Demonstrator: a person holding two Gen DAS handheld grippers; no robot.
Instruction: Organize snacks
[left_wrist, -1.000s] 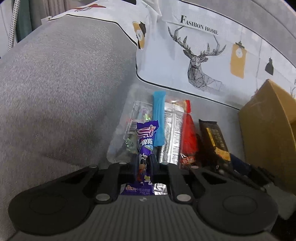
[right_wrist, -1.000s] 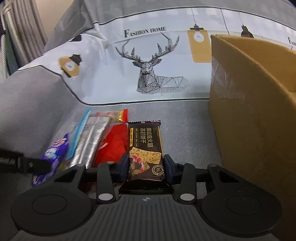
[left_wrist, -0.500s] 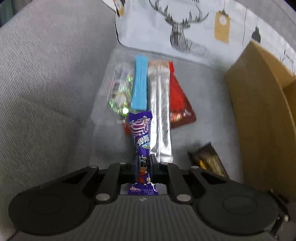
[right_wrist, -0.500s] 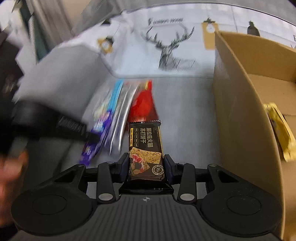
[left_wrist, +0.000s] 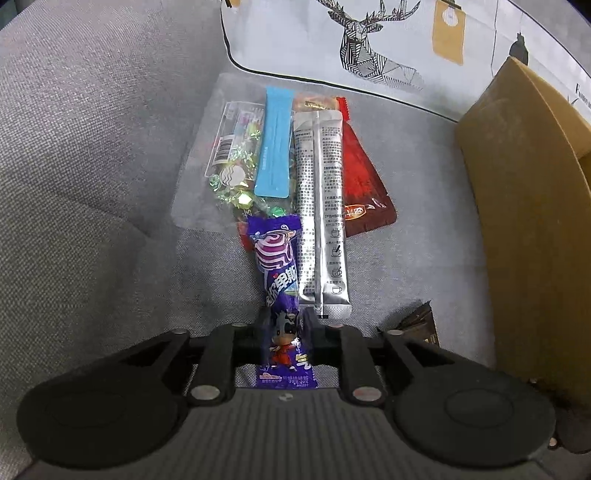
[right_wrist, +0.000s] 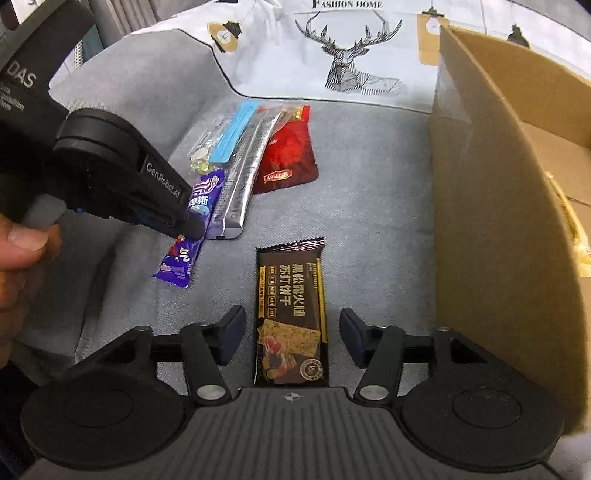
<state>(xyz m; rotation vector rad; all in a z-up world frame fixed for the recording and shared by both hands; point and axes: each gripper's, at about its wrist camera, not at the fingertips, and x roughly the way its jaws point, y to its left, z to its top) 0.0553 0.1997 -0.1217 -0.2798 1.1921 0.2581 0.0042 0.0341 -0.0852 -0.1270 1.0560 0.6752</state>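
Right hand-held gripper: jaws now spread wide, clear of the cracker pack on both sides. Half a second ago clamped on it; now released. Pack lies flat on the sofa seat, between the open fingers, just beside the box wall, not in it.

Left hand-held gripper: closed tight on the purple candy near its lower end, same grip as before. Candy raised off the seat, tail end hanging free in the right view. Silver sachets, blue stick, red pouch and clear candy bag lie together on the seat, unmoved.

Judgement: cracker pack dropped short of the box; likely needs a regrasp. Purple candy probably next into the box.
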